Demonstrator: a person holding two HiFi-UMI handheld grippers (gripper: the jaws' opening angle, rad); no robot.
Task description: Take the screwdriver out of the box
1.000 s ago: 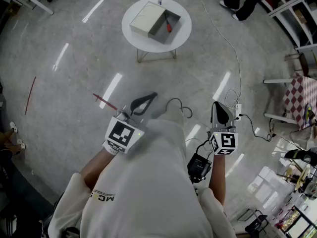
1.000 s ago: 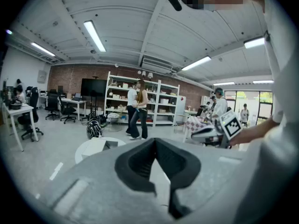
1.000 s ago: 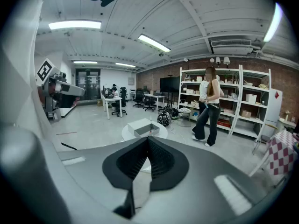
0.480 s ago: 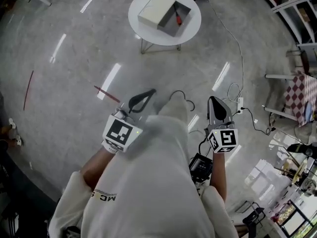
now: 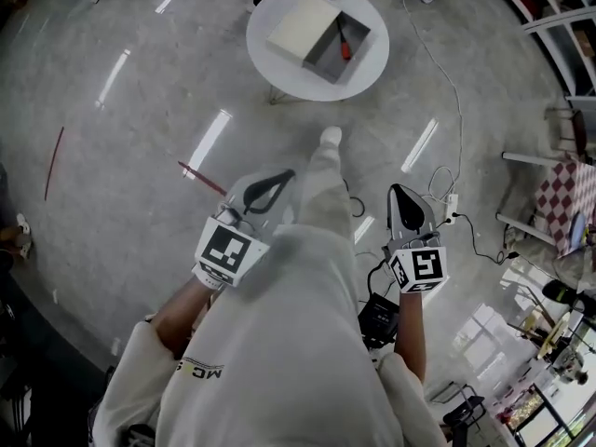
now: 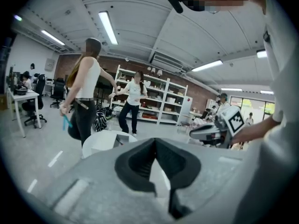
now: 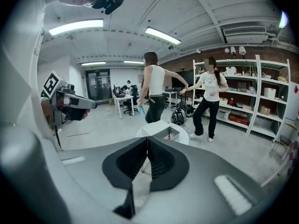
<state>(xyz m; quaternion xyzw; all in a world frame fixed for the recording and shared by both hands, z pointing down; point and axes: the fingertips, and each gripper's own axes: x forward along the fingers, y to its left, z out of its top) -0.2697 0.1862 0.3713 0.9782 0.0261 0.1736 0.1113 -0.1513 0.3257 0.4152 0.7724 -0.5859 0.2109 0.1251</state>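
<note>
A red-handled screwdriver (image 5: 344, 49) lies in an open grey box (image 5: 326, 57) on a round white table (image 5: 289, 68) far ahead; the box's pale lid (image 5: 303, 23) lies beside it on the left. The right gripper view shows the screwdriver (image 7: 169, 135) in the box (image 7: 176, 133), well beyond the jaws. My left gripper (image 5: 265, 187) and right gripper (image 5: 407, 205) are held out over the floor, both well short of the table, jaws shut and empty. The left gripper (image 6: 155, 140) and right gripper (image 7: 147, 137) point toward the table (image 6: 96, 146).
My own leg and foot (image 5: 328, 140) reach forward between the grippers. Two people (image 7: 153, 92) (image 7: 209, 99) stand just behind the table. Cables (image 5: 451, 186) trail on the floor at right, a red stick (image 5: 199, 179) lies at left. Shelves (image 7: 261, 97) line the far wall.
Both grippers have moved forward toward the table, which now sits nearer in the head view. My foot has swung forward between them. Both jaws stay shut.
</note>
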